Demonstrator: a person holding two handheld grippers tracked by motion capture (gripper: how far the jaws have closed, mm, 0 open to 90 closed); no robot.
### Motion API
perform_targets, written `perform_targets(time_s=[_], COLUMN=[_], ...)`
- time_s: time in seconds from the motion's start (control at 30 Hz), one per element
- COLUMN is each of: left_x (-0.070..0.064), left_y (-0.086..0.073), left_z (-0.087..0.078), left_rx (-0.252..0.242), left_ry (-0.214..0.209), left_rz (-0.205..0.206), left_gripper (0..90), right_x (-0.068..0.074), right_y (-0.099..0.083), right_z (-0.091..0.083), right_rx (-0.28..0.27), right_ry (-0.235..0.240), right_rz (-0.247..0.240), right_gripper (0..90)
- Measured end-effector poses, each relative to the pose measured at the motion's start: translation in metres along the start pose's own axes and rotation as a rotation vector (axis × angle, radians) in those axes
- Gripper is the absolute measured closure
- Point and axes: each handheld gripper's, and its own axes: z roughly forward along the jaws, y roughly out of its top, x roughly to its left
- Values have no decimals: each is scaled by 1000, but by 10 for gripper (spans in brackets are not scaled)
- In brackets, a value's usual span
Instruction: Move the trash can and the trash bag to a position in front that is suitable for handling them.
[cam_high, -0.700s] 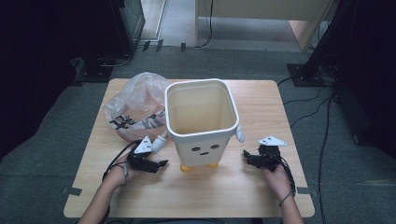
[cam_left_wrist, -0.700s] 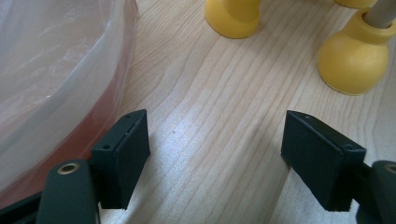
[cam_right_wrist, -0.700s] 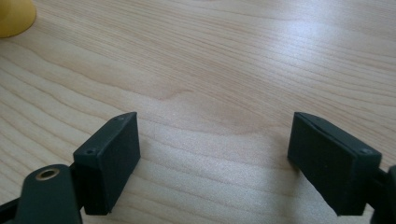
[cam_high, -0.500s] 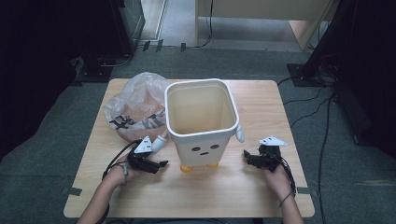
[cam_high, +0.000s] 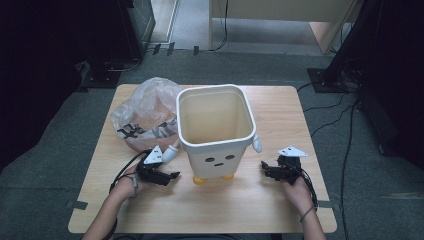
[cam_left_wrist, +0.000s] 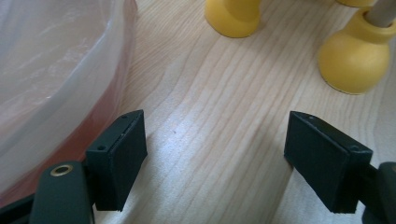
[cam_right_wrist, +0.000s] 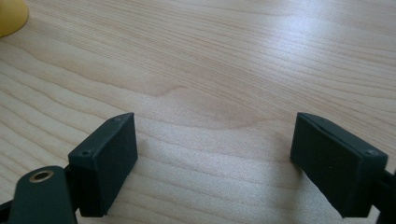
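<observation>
Cream bin (cam_high: 215, 131) at frame centre, unlined; both grippers resting beside it, empty.

The bin stands upright on its yellow feet (cam_left_wrist: 354, 65) at the middle of the table (cam_high: 280, 210), its inside bare. The clear plastic bag (cam_high: 142, 112) lies crumpled at its left, touching the wall, not yet lifted. Left gripper (cam_high: 172, 176), lower left, and right gripper (cam_high: 263, 166), lower right, sit low over the wood with jaws spread wide and nothing between them. By this showing the lining work has hardly begun: picking up, opening and fitting the bag all remain.
</observation>
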Motion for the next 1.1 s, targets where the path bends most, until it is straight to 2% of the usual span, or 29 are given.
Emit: perform_targets(time_s=[0.2,0.3,0.47,0.63,0.7,0.83,0.87,0.9,1.0,1.03,1.07,1.1], left_x=[1,2,3,5,6,8,11,11,13,14,15,15], left_y=[0,2,5,11,13,14,14,14,15,15,16,16], left_z=[0,0,1,-4,-8,-12,-16,-16,-21,-22,-24,-24], left_rx=[-3,4,18,-23,-52,-55,-58,-58,-38,-47,-55,-55], left_ry=[-2,-5,-2,-13,1,13,-7,-7,18,0,-48,-48], left_rz=[-2,-26,-13,-42,-56,-77,-98,-98,-128,-140,-157,-157], left_gripper=[213,212,212,212,212,212,212,212,206,204,182,182], right_x=[0,0,0,0,0,0,0,0,0,0,0,0], right_y=[0,0,0,0,0,0,0,0,0,0,0,0], right_z=[0,0,0,0,0,0,0,0,0,0,0,0], right_rx=[1,0,2,1,1,1,0,0,1,1,1,1], right_ry=[0,0,0,0,0,0,0,0,0,0,0,0], right_rz=[-1,-1,1,-2,-1,-2,-2,-2,-2,-1,-1,-1], right_gripper=[147,147,146,146,146,146,146,146,146,146,146,146])
